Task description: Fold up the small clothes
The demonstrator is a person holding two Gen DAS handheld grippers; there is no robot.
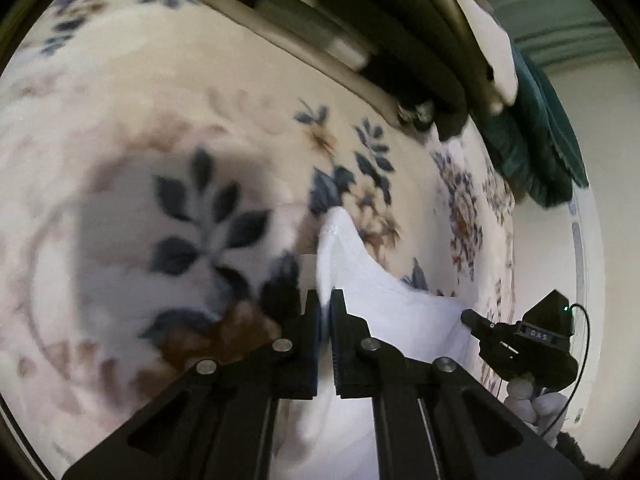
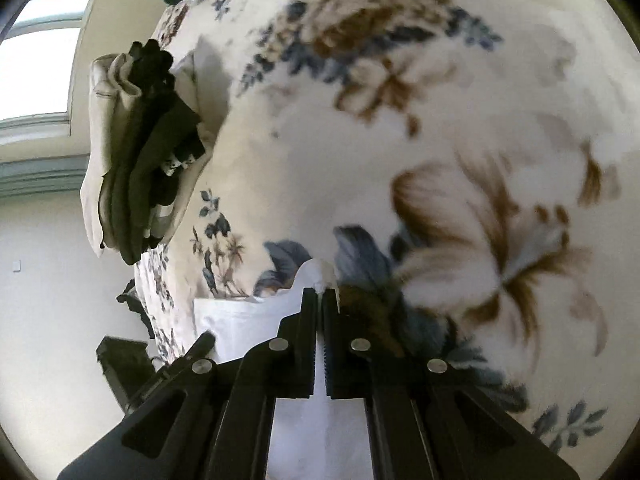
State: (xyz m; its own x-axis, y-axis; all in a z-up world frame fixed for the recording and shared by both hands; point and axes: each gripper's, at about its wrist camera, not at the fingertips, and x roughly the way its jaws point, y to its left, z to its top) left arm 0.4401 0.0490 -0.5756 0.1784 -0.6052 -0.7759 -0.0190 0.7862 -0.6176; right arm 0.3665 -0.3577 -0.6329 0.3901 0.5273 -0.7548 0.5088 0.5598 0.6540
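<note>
Floral bedspread [image 1: 120, 92], white garment [image 1: 384, 292] lifted between my grippers.
Left gripper [image 1: 325, 300] and right gripper [image 2: 319, 294] fingers clamp its corners; next, I'd carry both over evenly.

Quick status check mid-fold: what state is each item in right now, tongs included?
Left tongs: shut on the white garment.
Right tongs: shut on the white garment.
White garment: pinched at two points, hanging between both tongs above the floral bedspread.
Stack of dark and beige clothes: folded, piled at the bedspread's edge.
</note>
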